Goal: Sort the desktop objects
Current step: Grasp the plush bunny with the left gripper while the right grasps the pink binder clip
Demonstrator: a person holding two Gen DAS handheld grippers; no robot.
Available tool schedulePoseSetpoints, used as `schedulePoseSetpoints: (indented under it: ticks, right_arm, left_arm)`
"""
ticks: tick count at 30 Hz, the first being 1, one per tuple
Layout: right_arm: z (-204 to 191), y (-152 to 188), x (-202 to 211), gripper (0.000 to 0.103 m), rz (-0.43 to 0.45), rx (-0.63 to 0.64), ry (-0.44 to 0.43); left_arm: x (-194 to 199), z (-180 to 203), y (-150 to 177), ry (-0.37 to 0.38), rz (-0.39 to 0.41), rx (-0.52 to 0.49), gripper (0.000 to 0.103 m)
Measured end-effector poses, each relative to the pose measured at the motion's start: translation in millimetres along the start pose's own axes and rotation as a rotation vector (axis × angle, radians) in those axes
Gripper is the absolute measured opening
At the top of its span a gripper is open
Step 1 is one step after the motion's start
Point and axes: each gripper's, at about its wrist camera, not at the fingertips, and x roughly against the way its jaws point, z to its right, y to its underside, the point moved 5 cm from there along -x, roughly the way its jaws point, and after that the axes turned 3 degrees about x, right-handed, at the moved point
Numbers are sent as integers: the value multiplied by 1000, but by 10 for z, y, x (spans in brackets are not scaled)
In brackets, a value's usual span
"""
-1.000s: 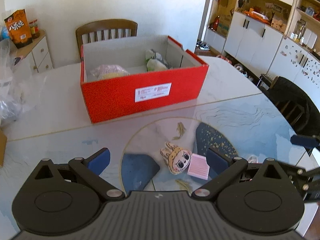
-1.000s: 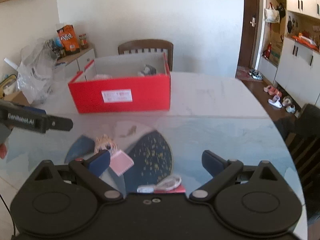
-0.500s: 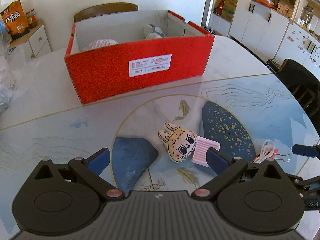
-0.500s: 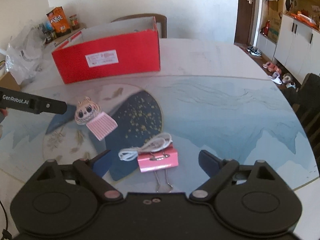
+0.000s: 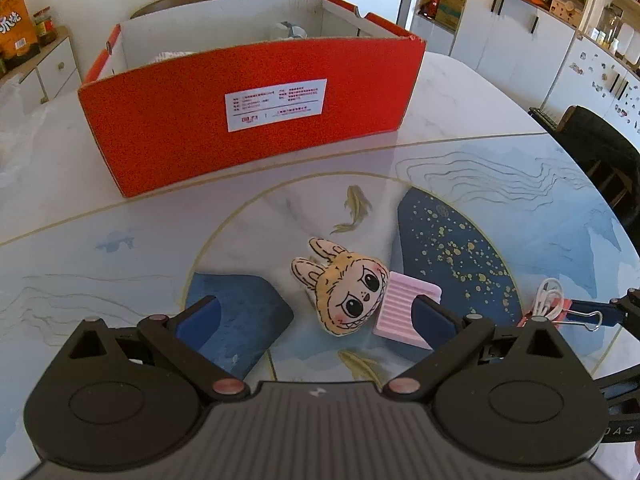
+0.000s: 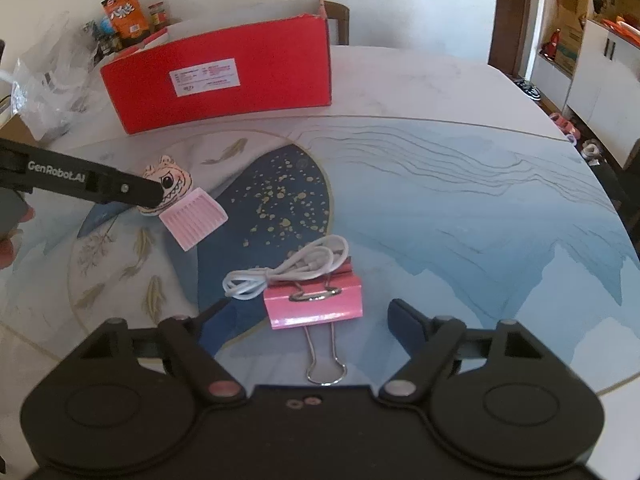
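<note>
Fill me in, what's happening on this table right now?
A person holds a gripper in each hand over the table. The left gripper is open around a cartoon-face clip with a pink comb part. The right gripper is closing around a pink binder clip that lies against a coiled white cable, not yet pressing it. The red box behind already holds some items.

Bright daylight, sharp, fisheye-curved edges

Red box [image 5: 248, 120] blocks far side — table [image 6: 460, 208] rightward open.
</note>
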Motion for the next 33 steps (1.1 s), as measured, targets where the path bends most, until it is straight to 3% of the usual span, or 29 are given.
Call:
schedulePoseSetpoints:
  ticks: [13,16,20,24,33]
  right_arm:
    - [-15,-72,-51,74,8,38,1]
    - [-15,-80,-54,69,10,43,9]
    - [-5,-88,-51,60,11,44,17]
    - [-5,-76,-36,57,9,45,20]
    - [1,-40,9,50,2,36,35]
  left_arm:
    - [-168,-61,-23,3,-17,40,88]
    - [-160,-33,-36,13,-11,29,79]
    - [-140,15,-51,40,-11,20,60]
    - [-123,46,-37,51,-9,9,52]
    - [-99,49,-25,55,-10,-5,49]
